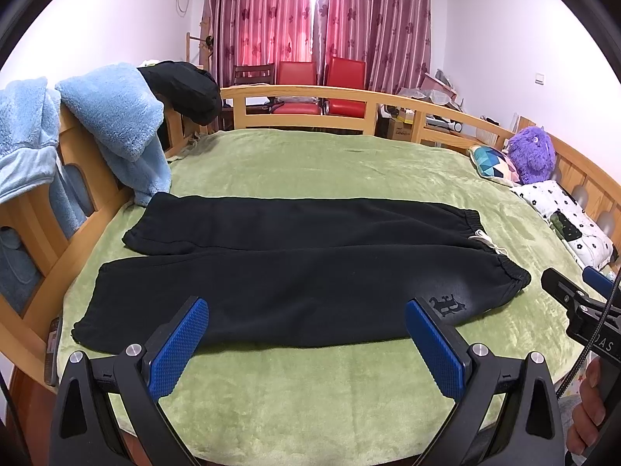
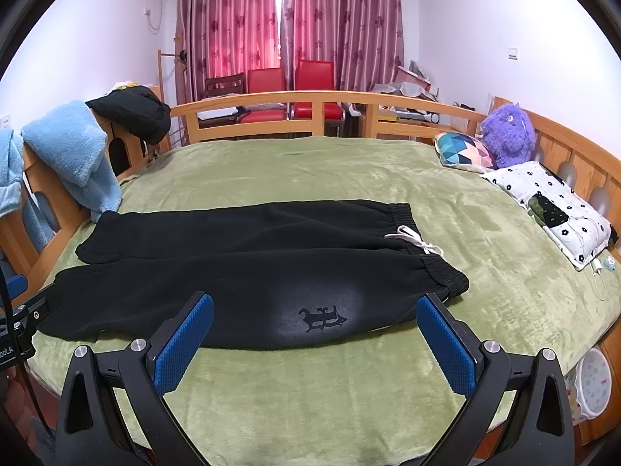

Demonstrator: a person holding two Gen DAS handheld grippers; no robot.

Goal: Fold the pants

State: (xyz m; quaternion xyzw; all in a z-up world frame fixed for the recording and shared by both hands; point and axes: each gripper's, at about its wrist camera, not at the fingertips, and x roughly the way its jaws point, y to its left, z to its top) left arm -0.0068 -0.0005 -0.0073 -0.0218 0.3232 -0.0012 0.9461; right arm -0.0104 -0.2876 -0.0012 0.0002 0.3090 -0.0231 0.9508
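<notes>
Blue-padded left gripper and right gripper both gape wide, holding nothing, hovering near the front edge of black pants spread flat, unfolded, across a green blanket on a wooden bed.

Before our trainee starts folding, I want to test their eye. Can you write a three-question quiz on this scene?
1. True or false: the pants lie flat on the blanket, both legs spread side by side.
2. Which end holds the white drawstring: A) waistband, B) leg cuffs?
3. Fill in: both grippers, left and right, have fingers ____ and hold nothing.

Key: 1 true; 2 A; 3 open.
</notes>
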